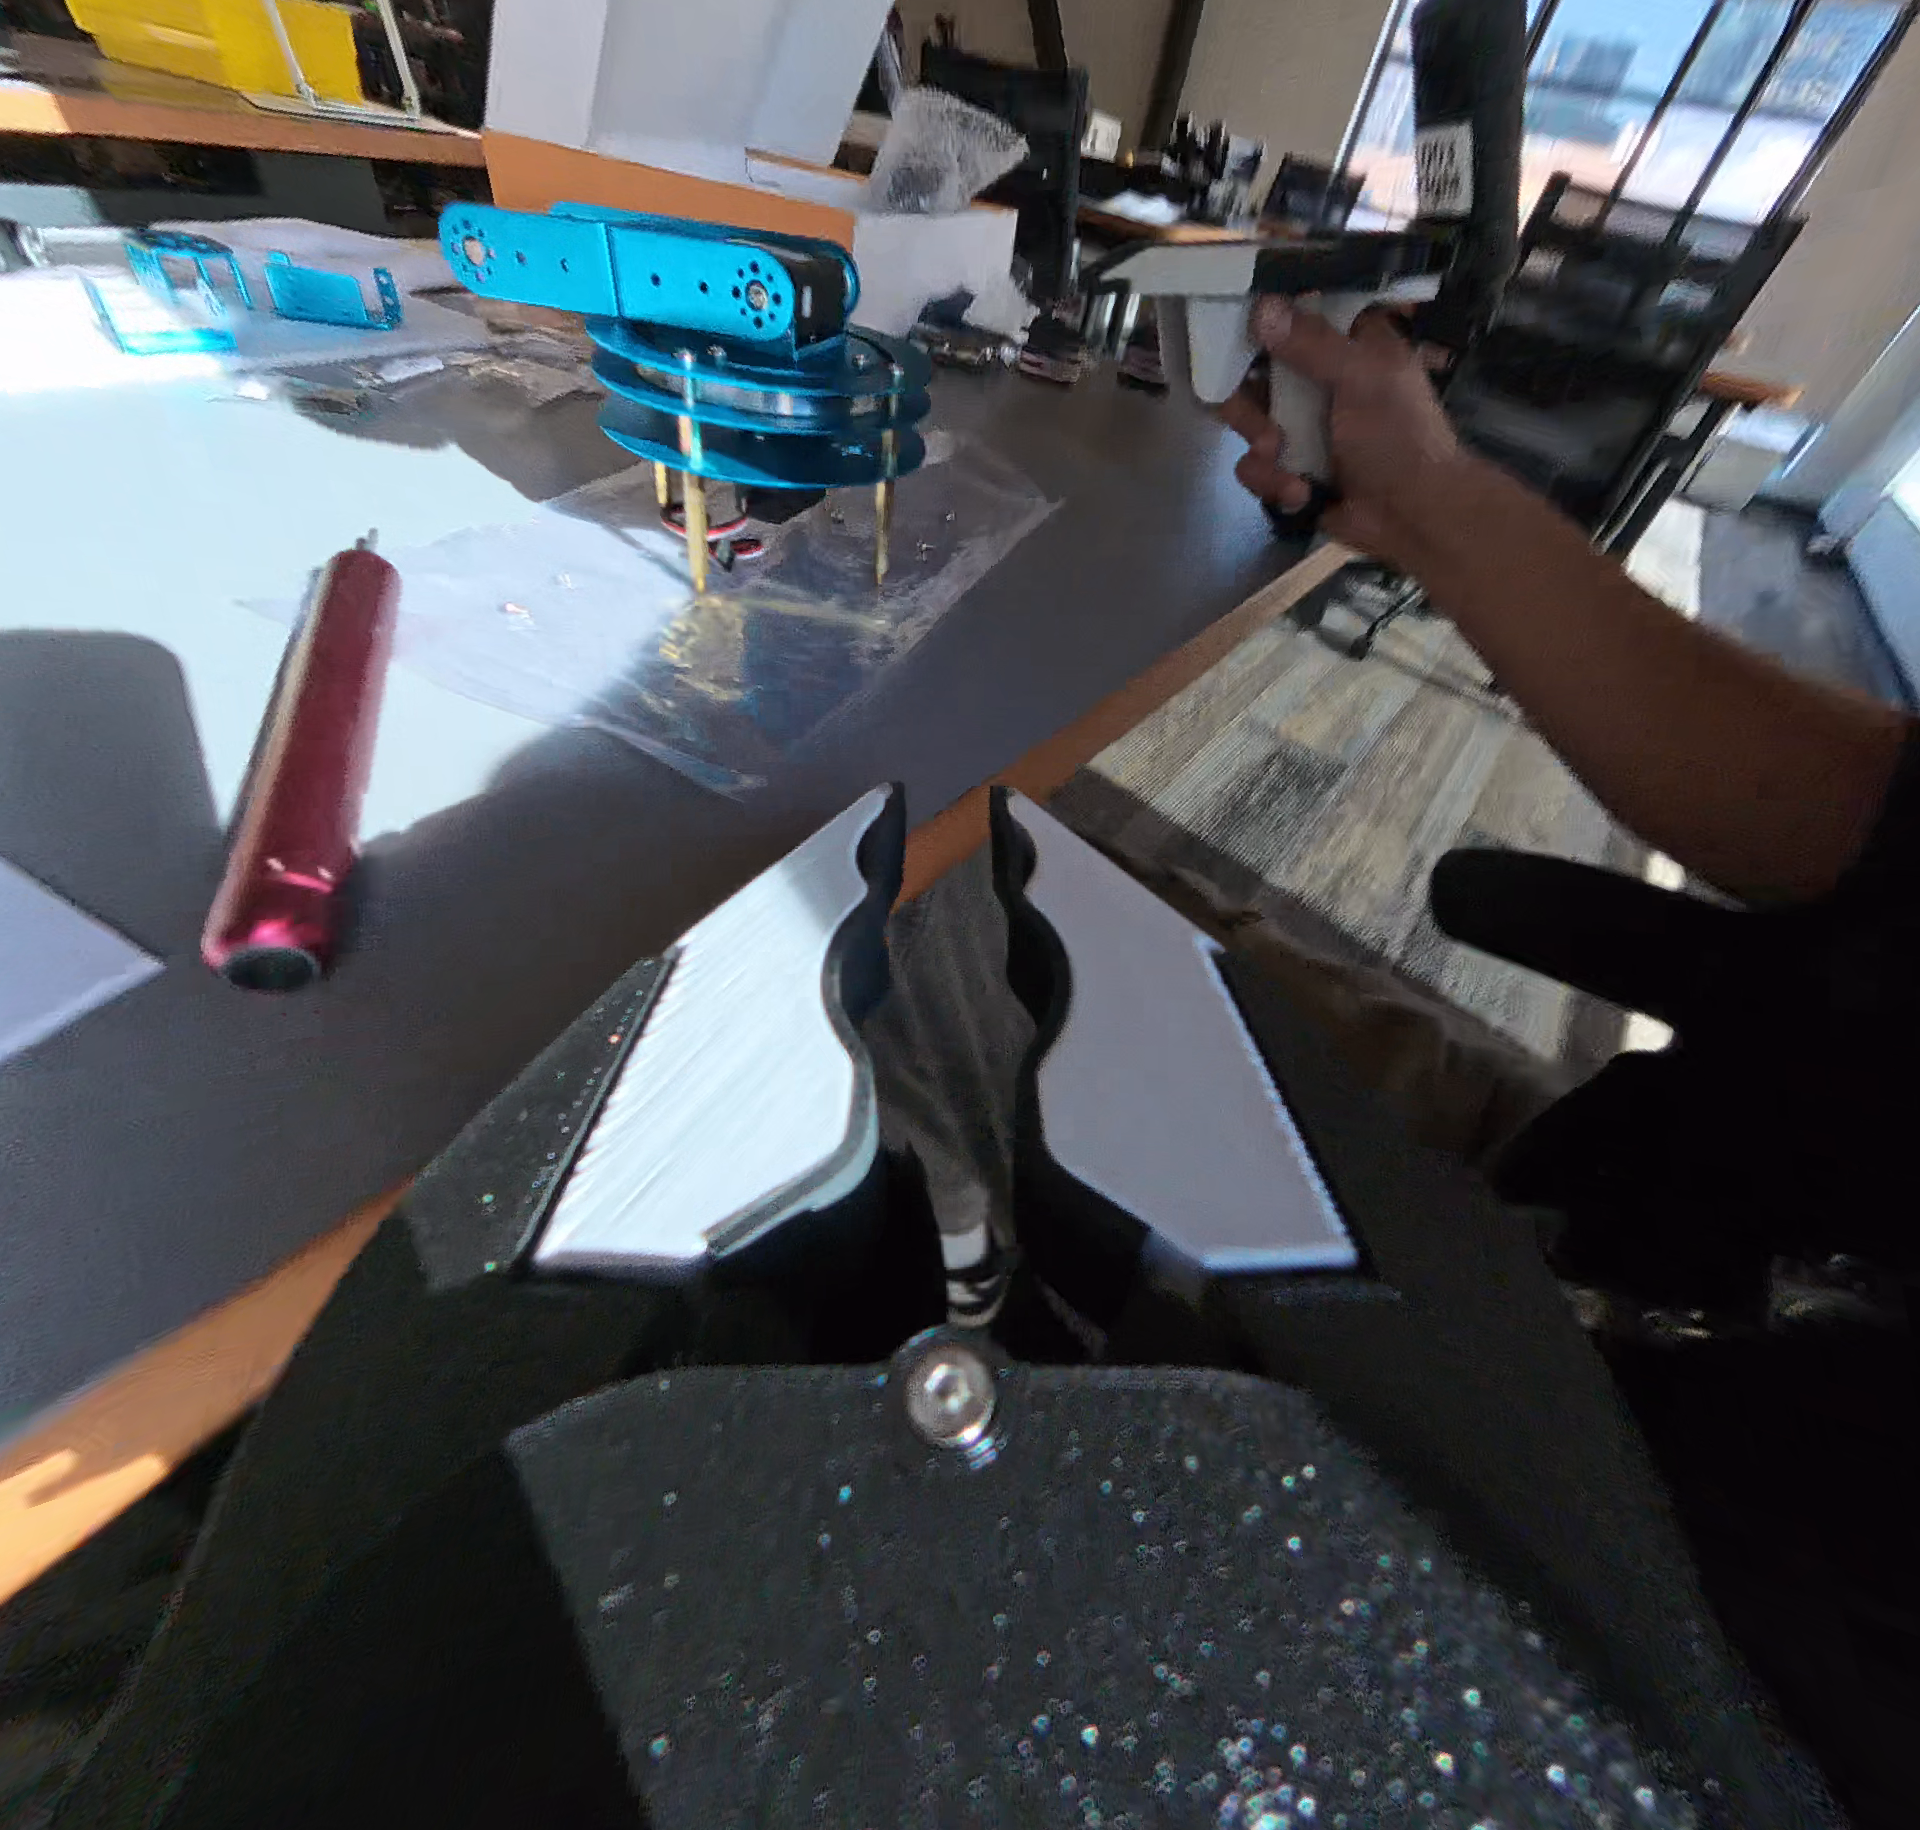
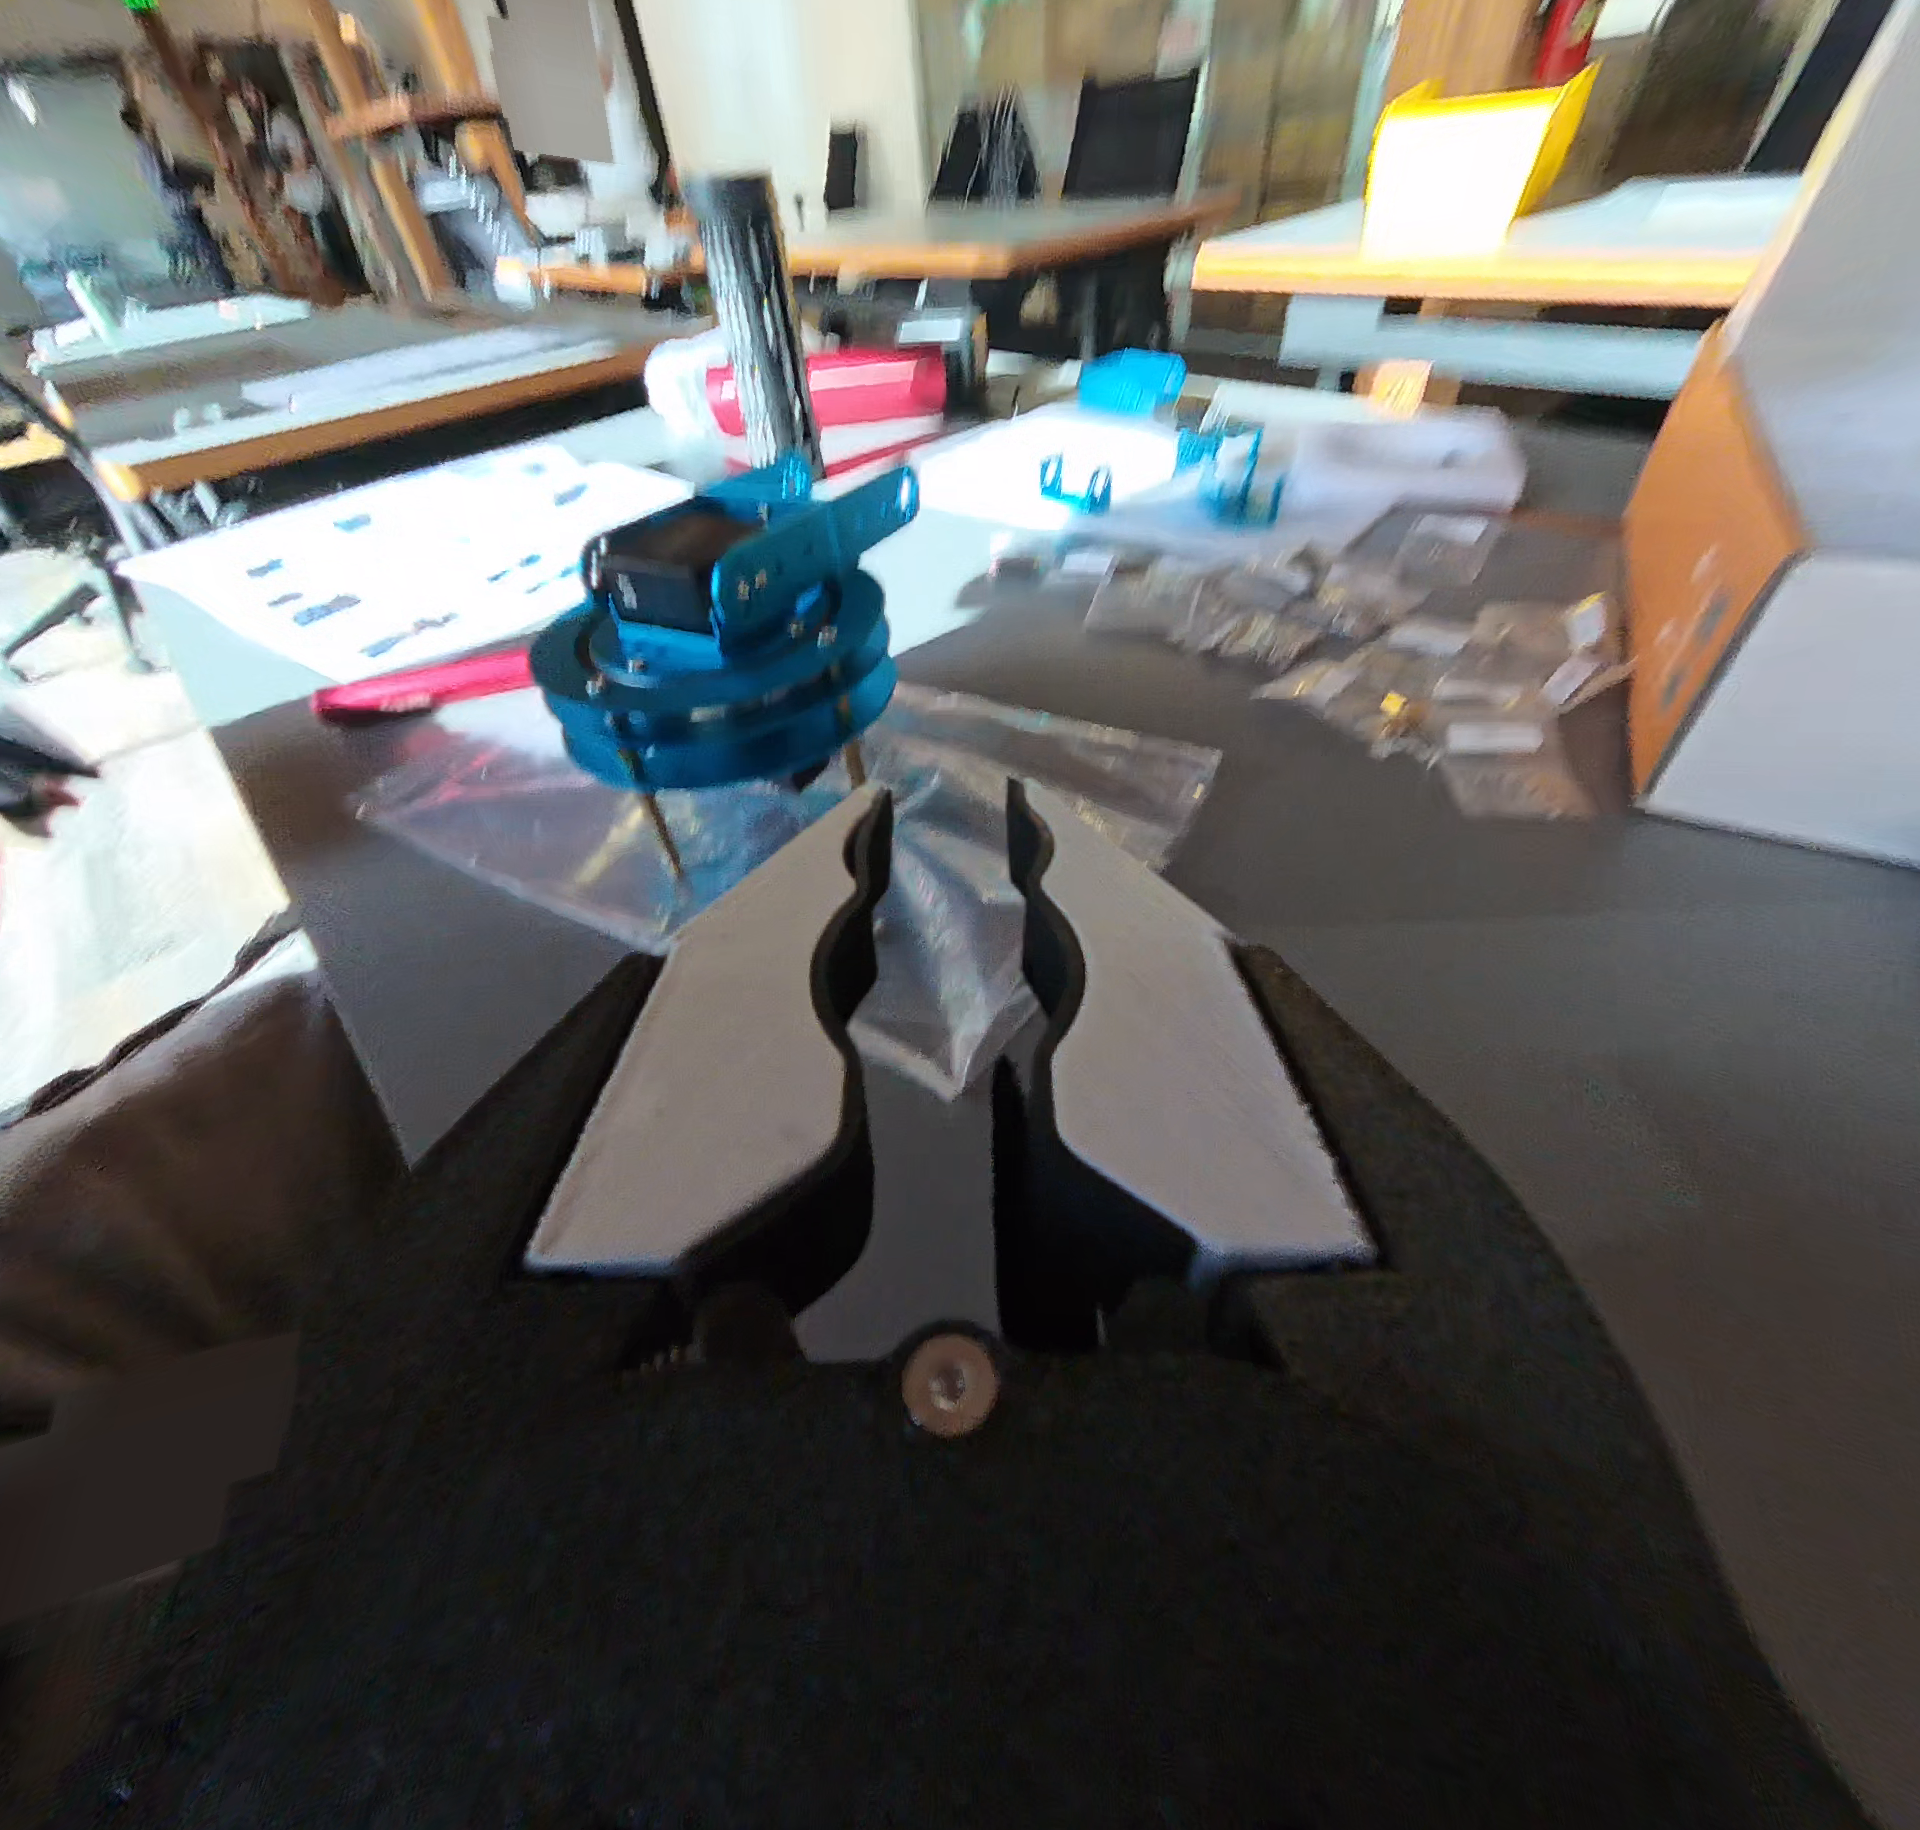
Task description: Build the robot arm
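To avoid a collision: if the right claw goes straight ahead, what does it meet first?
Probably the clear plastic bag lying between the right claw's fingertips, then the blue turntable assembly; blur makes depth unclear.

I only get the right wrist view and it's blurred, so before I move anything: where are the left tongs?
Observer: The left tongs hang over the near edge of the table, slightly open, with nothing between them.
Operator: Anything on the table near them?
Observer: A red tube lies flat to their left, its open end toward them, apart from the blue base.
Operator: How do my tongs look from there?
Observer: A hand holds the right tongs to the right of the base, pointing toward its top bracket without touching it.
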